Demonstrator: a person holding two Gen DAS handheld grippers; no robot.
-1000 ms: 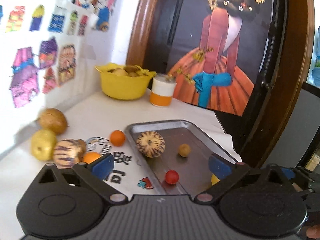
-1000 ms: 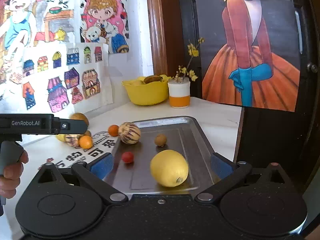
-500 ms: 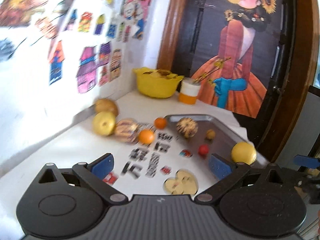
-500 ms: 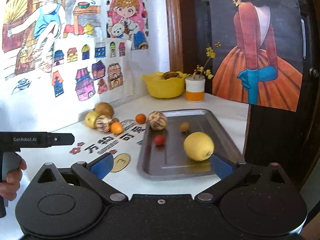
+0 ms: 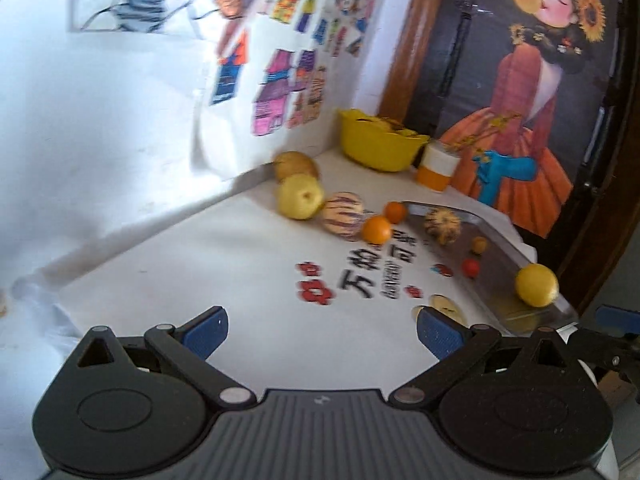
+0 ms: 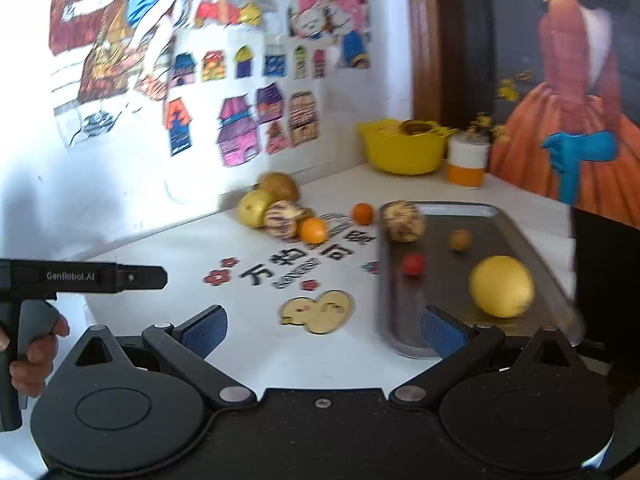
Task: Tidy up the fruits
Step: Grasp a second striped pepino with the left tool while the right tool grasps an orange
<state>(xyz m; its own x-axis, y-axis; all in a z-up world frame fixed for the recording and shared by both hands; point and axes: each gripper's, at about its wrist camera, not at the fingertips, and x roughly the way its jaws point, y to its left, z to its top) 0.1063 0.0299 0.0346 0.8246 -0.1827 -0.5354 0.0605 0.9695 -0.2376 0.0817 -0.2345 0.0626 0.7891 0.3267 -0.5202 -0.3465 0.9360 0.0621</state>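
Observation:
A grey metal tray [image 6: 520, 236] [image 5: 500, 240] on the white table holds a yellow lemon [image 6: 501, 286] [image 5: 536, 284], a striped melon [image 6: 402, 221] [image 5: 442, 226], a small red fruit [image 6: 413, 265] [image 5: 471, 267] and a small brown fruit [image 6: 460, 239] [image 5: 479, 245]. Left of the tray lie two oranges [image 6: 313, 230] [image 6: 363, 213], a striped melon [image 6: 282, 220] [image 5: 343, 214], a yellow pear [image 6: 253, 208] [image 5: 301, 196] and a brown pear [image 6: 280, 186] [image 5: 296, 164]. My left gripper [image 5: 322, 332] and my right gripper [image 6: 324, 328] are both open and empty, held back from the fruit.
A yellow bowl [image 6: 404, 152] [image 5: 380, 146] with fruit and a white-orange cup [image 6: 467, 162] [image 5: 438, 166] stand at the back corner. Drawings cover the wall on the left. The table's right edge runs beside the tray. The left gripper's handle [image 6: 80, 276] shows at the left of the right wrist view.
Both grippers have pulled back and swung left, away from the tray. The fruit now looks smaller and farther off. Nothing was picked up.

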